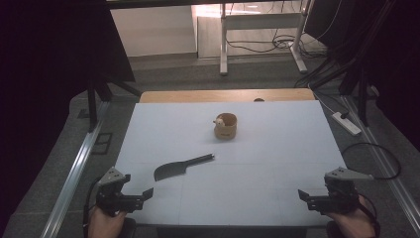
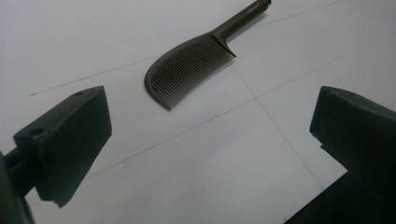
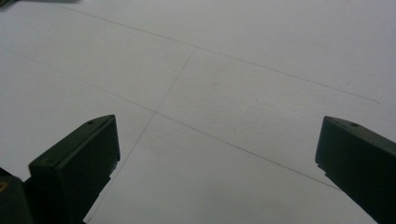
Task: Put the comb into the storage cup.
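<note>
Pre-grasp: sat with left claw (image 1: 147,192) jaws apart just short of comb (image 1: 182,166) lying flat mid-counter (image 1: 277,148), right claw (image 1: 303,194) also apart and idle; probably needed left advance and closing on comb handle.

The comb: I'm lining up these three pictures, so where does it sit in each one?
High view: the comb lies flat on the white table, left of centre, ahead of the left gripper.
Left gripper view: upper centre, handle pointing up-right, beyond the open jaws.
Right gripper view: not in it.
Shared landmark: the thin pencil lines crossing the white table.
</note>
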The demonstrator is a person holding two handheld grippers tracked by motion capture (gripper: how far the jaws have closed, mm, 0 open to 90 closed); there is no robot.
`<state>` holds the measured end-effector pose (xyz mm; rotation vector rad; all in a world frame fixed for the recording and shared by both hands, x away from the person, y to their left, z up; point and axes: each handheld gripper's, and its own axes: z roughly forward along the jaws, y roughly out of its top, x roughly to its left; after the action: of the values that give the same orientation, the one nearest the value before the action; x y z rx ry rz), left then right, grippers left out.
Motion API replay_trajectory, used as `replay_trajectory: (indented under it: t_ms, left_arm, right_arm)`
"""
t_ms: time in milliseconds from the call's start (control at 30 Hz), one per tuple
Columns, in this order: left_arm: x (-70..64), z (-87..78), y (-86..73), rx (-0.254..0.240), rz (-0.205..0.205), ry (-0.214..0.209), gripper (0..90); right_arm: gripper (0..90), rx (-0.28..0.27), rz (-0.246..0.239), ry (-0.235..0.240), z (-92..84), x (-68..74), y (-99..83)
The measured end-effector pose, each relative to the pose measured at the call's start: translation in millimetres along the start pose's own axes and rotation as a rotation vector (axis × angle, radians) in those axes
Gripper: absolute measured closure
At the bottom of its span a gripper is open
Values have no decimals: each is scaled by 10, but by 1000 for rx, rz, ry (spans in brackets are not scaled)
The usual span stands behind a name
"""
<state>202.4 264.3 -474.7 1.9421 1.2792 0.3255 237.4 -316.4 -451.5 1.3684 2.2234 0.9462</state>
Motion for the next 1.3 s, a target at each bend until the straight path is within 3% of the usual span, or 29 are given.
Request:
replay_trajectory:
  t_ms: [1300]
  left_arm:
    - [30, 295, 281, 47, 27, -59, 0]
  right_arm:
    - [1, 25, -42, 11, 24, 37, 4]
